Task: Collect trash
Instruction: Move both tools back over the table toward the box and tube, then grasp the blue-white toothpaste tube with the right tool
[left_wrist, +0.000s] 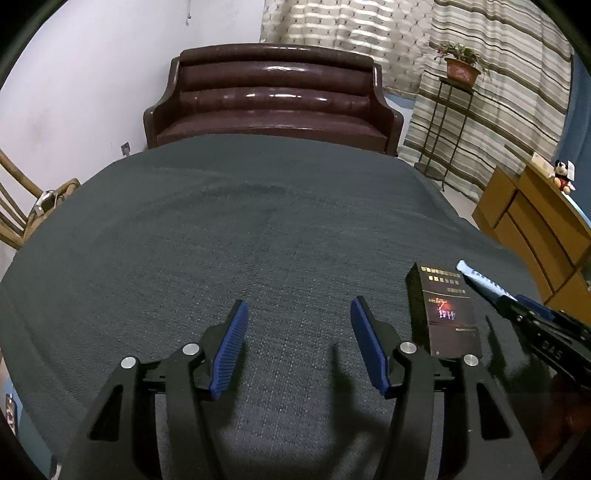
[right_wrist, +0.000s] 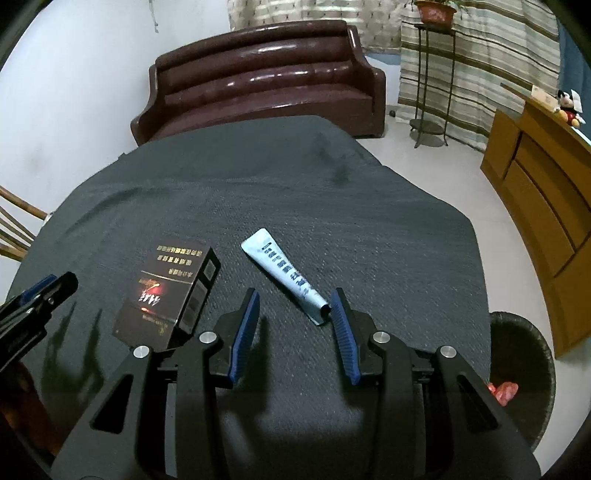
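A black cigarette box (right_wrist: 166, 291) and a pale blue squeezed tube (right_wrist: 284, 273) lie on the dark grey tablecloth (right_wrist: 332, 206). My right gripper (right_wrist: 296, 291) hovers over the tube's near end. Its blue pads stand apart, and the tube's cap lies just inside the right fingertip without being pinched. In the left wrist view my left gripper (left_wrist: 299, 301) is open over bare cloth. The box (left_wrist: 443, 310) lies just to its right and the tube (left_wrist: 480, 282) beyond that. Each gripper shows at the edge of the other's view: the left gripper (right_wrist: 55, 286), the right gripper (left_wrist: 517, 304).
A dark woven bin (right_wrist: 517, 369) with something red (right_wrist: 502, 393) inside stands on the floor off the table's right edge. A brown leather sofa (right_wrist: 258, 81) sits behind the table, a wooden cabinet (right_wrist: 535, 206) at the right, and a wooden chair (left_wrist: 14, 214) at the left.
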